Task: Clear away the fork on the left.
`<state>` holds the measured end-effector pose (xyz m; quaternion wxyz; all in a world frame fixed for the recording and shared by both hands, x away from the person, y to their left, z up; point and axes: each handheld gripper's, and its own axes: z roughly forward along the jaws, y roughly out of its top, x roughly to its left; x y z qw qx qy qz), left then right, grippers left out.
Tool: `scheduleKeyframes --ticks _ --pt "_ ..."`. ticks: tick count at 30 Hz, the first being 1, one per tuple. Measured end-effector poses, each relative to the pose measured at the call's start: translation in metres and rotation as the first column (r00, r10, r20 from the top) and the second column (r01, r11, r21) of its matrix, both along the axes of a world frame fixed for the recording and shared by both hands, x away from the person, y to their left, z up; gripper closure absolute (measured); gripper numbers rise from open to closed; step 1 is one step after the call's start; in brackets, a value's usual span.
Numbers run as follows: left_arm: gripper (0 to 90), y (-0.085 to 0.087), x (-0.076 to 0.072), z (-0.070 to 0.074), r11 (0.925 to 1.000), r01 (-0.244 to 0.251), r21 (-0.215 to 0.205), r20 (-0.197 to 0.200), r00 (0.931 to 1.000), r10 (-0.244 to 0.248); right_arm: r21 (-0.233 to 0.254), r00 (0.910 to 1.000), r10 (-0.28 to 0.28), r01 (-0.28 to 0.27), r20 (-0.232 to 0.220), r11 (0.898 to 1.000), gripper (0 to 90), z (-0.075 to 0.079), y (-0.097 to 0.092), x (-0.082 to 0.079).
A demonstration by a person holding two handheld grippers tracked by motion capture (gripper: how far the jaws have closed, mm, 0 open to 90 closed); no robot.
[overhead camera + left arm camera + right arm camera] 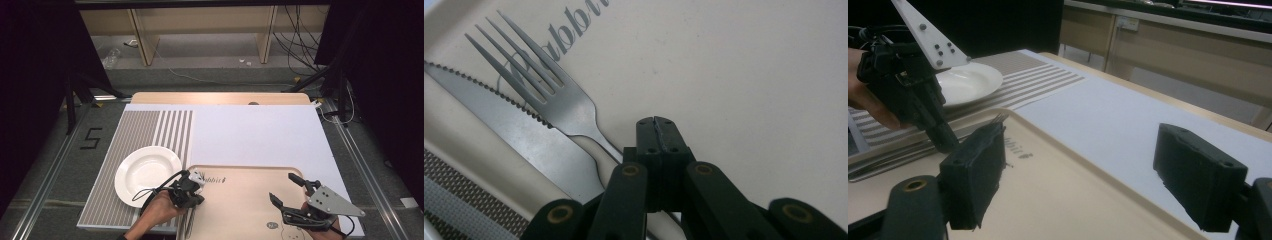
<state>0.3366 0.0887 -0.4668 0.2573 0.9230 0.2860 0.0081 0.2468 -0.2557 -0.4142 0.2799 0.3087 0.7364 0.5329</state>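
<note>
A steel fork (569, 107) and a serrated knife (529, 137) lie side by side along the left edge of a pale wooden tray (245, 205). My left gripper (656, 125) is shut, its tips pressed together just above the tray beside the fork's handle, which runs under the left jaw. From above, that left gripper (191, 201) points down at the tray's left edge. My right gripper (1085, 175) is open over the tray, with nothing between its pads (973, 170). The right gripper (286, 190) hovers over the tray's right part.
A white plate (147, 175) rests on a striped placemat (145, 130) left of the tray. A white mat (260, 135) covers the table behind it. Shelving and cables stand on the floor beyond the table's far edge.
</note>
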Motion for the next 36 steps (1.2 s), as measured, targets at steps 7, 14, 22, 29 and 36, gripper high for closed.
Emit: scheduleKeyframes --ticks 7,14,22,29,36 --pt "72.3 0.003 -0.004 0.011 0.9979 0.037 -0.054 0.011 0.9993 -0.036 0.0 1.0 0.001 -0.001 0.001 1.0 21.6 0.0 0.0 0.0" --pt "47.6 0.019 -0.004 0.032 0.9887 -0.019 -0.149 0.068 0.9973 0.029 0.0 1.0 0.001 -0.001 0.001 1.0 21.6 0.0 0.0 0.0" --pt "36.9 0.04 -0.003 0.049 0.9634 -0.083 -0.255 0.108 0.9876 0.114 0.001 1.0 0.0 0.0 0.003 1.0 21.6 0.0 0.0 0.0" --pt "30.4 0.057 -0.003 0.056 0.9338 -0.118 -0.338 0.118 0.9789 0.167 -0.001 1.0 0.001 -0.001 0.0 1.0 21.6 0.0 0.0 0.0" --pt "26.5 0.07 -0.004 0.06 0.9097 -0.142 -0.39 0.129 0.9698 0.207 0.002 1.0 0.0 0.0 0.002 1.0 21.7 0.0 0.0 0.0"
